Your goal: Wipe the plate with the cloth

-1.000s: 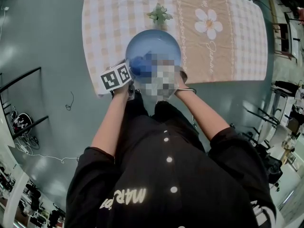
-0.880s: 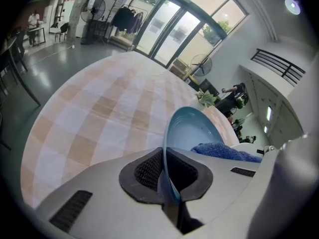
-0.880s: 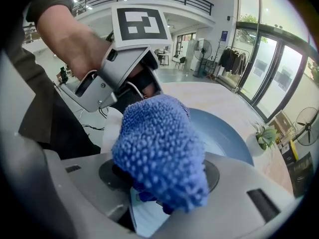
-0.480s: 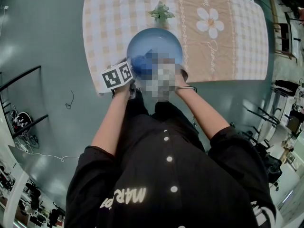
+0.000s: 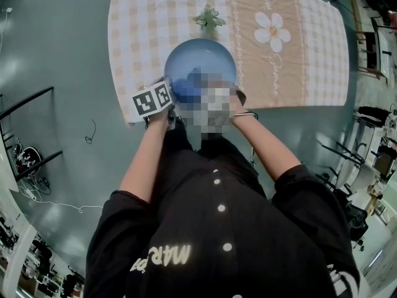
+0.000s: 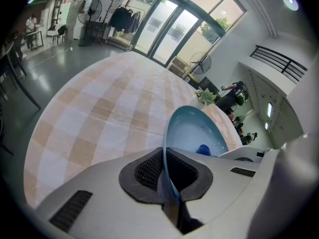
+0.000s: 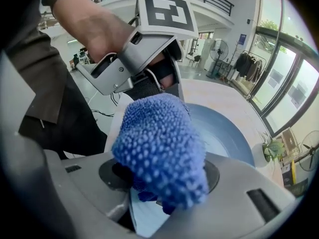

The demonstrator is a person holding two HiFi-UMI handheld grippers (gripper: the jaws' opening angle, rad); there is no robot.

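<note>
Blue round plate (image 6: pixel 193 131), over the checked tablecloth (image 5: pixel 142 30), has its rim pinched by the left gripper (image 6: pixel 167 178). Right gripper (image 7: pixel 162 195) clamps a nubby blue cloth (image 7: pixel 159 148) whose bulk hides the jaw tips.

Big open hall, shiny grey floor (image 5: pixel 56 54). Tall glass doors (image 6: pixel 169 29) letting in loads of daylight, standing fan (image 6: pixel 93 6) and clothes rack (image 6: pixel 122 16) just beside them. Mezzanine railing (image 6: pixel 279 63) up top. Checked tablecloth (image 5: pixel 142 17) over table.
</note>
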